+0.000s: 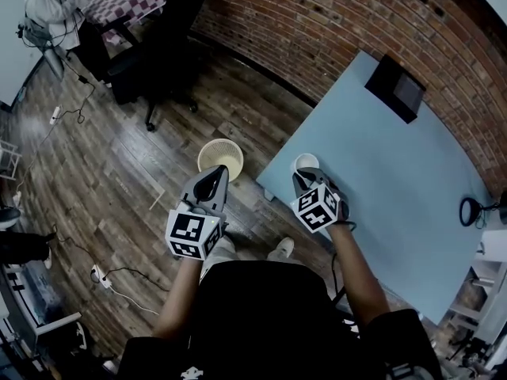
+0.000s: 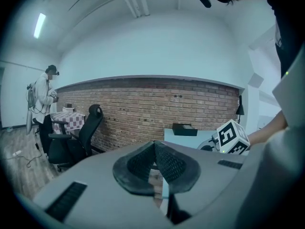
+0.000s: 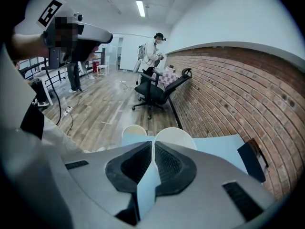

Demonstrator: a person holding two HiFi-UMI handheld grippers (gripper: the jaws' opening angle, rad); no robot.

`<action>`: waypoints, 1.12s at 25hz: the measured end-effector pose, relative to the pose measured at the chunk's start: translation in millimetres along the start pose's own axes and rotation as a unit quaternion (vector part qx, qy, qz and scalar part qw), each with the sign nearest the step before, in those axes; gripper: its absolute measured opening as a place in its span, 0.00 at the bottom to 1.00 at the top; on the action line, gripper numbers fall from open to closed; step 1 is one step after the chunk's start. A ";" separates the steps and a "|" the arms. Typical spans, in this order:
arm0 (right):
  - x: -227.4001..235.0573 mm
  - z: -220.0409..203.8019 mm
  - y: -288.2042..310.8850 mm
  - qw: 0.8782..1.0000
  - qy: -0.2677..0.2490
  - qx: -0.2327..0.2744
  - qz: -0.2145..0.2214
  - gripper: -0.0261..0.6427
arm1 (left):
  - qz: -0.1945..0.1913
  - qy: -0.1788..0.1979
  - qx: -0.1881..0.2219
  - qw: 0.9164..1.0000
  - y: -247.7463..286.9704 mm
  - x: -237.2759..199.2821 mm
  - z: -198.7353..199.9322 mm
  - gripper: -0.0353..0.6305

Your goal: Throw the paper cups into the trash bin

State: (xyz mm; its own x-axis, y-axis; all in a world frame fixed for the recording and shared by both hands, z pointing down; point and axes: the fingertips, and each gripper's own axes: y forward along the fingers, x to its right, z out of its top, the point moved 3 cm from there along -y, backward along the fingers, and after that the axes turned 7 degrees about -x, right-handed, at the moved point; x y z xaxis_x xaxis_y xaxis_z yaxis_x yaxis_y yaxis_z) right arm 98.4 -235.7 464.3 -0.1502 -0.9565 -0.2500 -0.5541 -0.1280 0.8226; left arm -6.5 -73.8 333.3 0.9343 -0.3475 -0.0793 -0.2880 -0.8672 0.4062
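Observation:
My right gripper (image 1: 305, 177) is shut on the rim of a white paper cup (image 1: 305, 162) at the near corner of the light blue table (image 1: 380, 172). In the right gripper view the pads (image 3: 164, 163) pinch the cup (image 3: 175, 137) wall, and the cup's open mouth faces away. A round cream trash bin (image 1: 220, 155) stands on the wooden floor just left of that corner, and it also shows past the table edge as the trash bin (image 3: 133, 130). My left gripper (image 1: 212, 176) hovers over the floor right beside the bin, jaws shut with nothing between them (image 2: 154, 149).
A black box (image 1: 395, 88) lies at the table's far edge by the brick wall. A black office chair (image 1: 154, 70) stands further left on the floor. A person (image 1: 43, 6) stands far off by a checked table. A power strip and cables (image 1: 99, 274) lie on the floor at left.

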 end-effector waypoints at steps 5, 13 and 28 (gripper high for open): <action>-15.2 34.3 13.7 1.000 0.007 -0.001 0.003 0.08 | -0.003 -0.007 0.006 1.000 -4.1 -43.8 1.3 0.06; -35.4 89.7 46.3 1.000 -0.002 -0.012 0.005 0.08 | -0.003 -0.035 0.014 0.999 -10.5 -114.6 -10.7 0.06; -91.4 210.5 105.7 1.000 0.007 -0.017 0.014 0.08 | -0.003 -0.055 0.005 0.998 -53.1 -259.7 -30.6 0.06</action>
State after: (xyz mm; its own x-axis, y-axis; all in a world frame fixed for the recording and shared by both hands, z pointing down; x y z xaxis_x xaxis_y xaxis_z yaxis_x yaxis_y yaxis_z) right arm -118.8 -106.6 466.6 -0.1542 -0.9631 -0.2207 -0.5220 -0.1103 0.8458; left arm -227.4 73.4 360.2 0.9075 -0.3782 -0.1825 -0.2842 -0.8731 0.3961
